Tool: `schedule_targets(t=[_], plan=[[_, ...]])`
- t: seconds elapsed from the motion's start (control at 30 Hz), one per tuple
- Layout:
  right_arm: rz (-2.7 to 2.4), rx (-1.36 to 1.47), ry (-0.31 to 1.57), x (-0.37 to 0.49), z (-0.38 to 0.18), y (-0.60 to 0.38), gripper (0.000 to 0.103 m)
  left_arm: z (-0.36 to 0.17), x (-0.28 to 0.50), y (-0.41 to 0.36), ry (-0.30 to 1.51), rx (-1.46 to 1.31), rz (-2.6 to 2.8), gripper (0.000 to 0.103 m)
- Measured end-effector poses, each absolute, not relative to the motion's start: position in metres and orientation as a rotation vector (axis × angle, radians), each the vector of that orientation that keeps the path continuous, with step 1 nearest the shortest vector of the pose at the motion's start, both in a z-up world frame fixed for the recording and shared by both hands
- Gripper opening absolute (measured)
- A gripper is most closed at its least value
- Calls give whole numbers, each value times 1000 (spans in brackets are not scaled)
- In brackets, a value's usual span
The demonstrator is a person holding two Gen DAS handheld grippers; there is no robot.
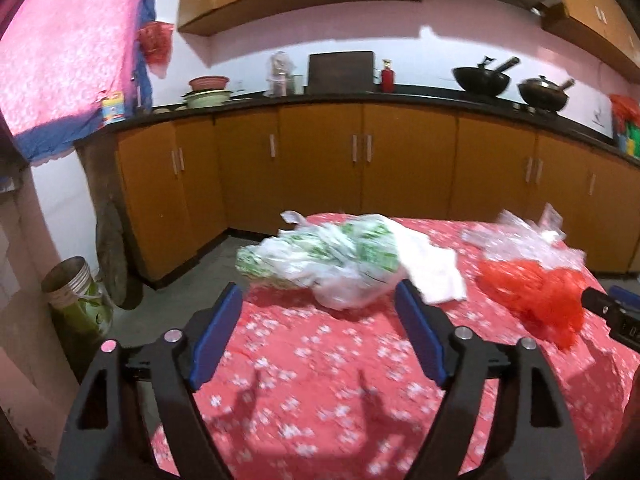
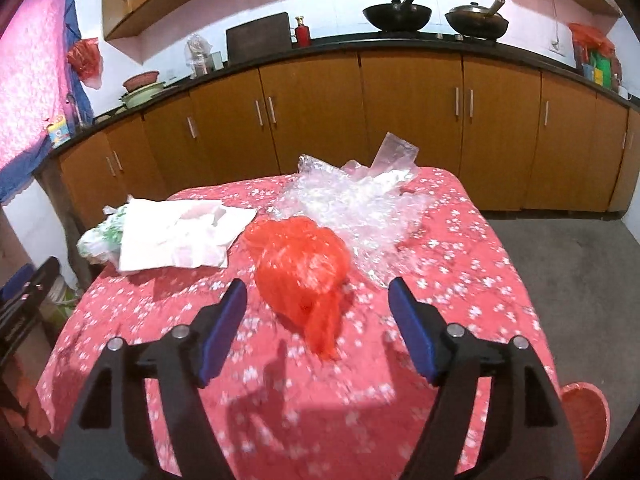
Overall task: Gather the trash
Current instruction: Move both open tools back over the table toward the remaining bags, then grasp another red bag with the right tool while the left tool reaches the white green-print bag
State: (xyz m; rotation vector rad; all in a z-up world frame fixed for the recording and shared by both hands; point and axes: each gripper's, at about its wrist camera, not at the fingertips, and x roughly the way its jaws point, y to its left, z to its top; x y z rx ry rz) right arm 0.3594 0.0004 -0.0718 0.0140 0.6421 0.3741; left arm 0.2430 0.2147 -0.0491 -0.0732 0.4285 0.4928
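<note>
Tablecloth (image 2: 460, 280): red bag (image 2: 304, 268) before right gripper (image 2: 316, 300)

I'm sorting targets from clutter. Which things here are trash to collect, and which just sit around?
To collect, on the table:
green-printed bag
white paper
red bag
clear wrap

Just there:
two woks
red bottle
stacked bowls
jar on the floor
</note>
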Motion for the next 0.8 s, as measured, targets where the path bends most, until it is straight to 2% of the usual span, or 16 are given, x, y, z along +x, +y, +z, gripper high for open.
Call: schedule_targets(t=[0.17,0.2,0.23,0.3,0.33,0.43,0.63,0.8], plan=[[335,-13,657,370,-82,10,71,-52,254,235,426,-101,522,81],[334,-16,668,372,-84,11,64,-52,257,239,424,-108,527,81],[338,-14,677,373,-85,11,51,-52,257,240,424,-113,528,81],[339,-14,690,374,-87,12,35,-52,263,247,426,-128,534,81],[340,-15,693,374,-87,13,28,-51,266,249,428,-131,537,81],[351,-23,700,370,-88,13,17,-51,274,254,432,-123,550,81],[358,-38,705,364,-89,15,15,-44,295,270,434,-53,583,81],[364,-38,710,362,-89,14,15,-53,314,293,508,-56,566,81]])
